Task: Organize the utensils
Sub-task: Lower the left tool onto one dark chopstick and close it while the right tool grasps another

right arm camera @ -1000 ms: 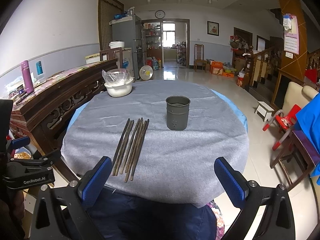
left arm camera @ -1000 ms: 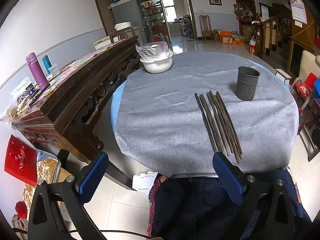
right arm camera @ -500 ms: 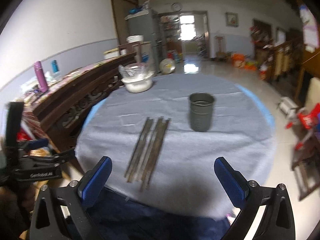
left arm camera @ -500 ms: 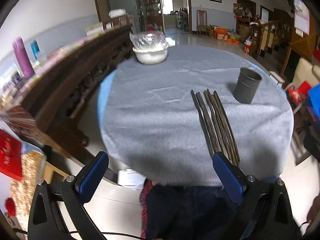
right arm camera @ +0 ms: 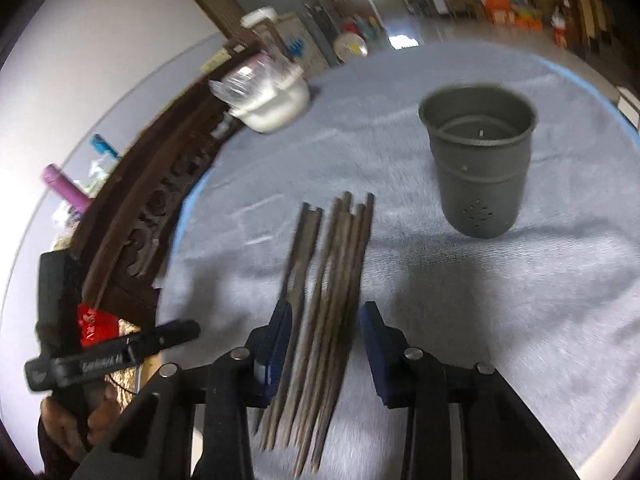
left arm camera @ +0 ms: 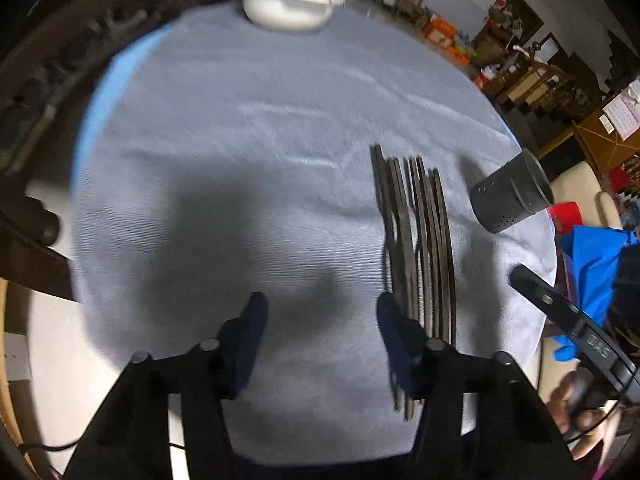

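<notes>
The bundle of dark chopsticks (right arm camera: 328, 312) is lying flat on the grey cloth of the round tabletop (right arm camera: 500, 320), near its front edge, the sticks side by side and pointing toward the far edge. The right tool (right arm camera: 326, 344) is straddling the near half of the bundle, its blue pads (right arm camera: 276, 340) standing parted on either side of the sticks and not pressing them. The grey utensil cup (right arm camera: 480, 160) is standing upright to the right of the chopsticks' far ends, apart from them. The left tool (left arm camera: 320, 340) is hovering over bare cloth beside the bundle, its fingers spread wide and gripping nothing; its right pad (left arm camera: 394, 336) is sitting just at the bundle's left side. A white bowl (left arm camera: 290, 4) topped with clear plastic is sitting at the far left edge of the tabletop. A dark carved wooden sideboard (right arm camera: 160, 200) is running along beyond the left edge.
</notes>
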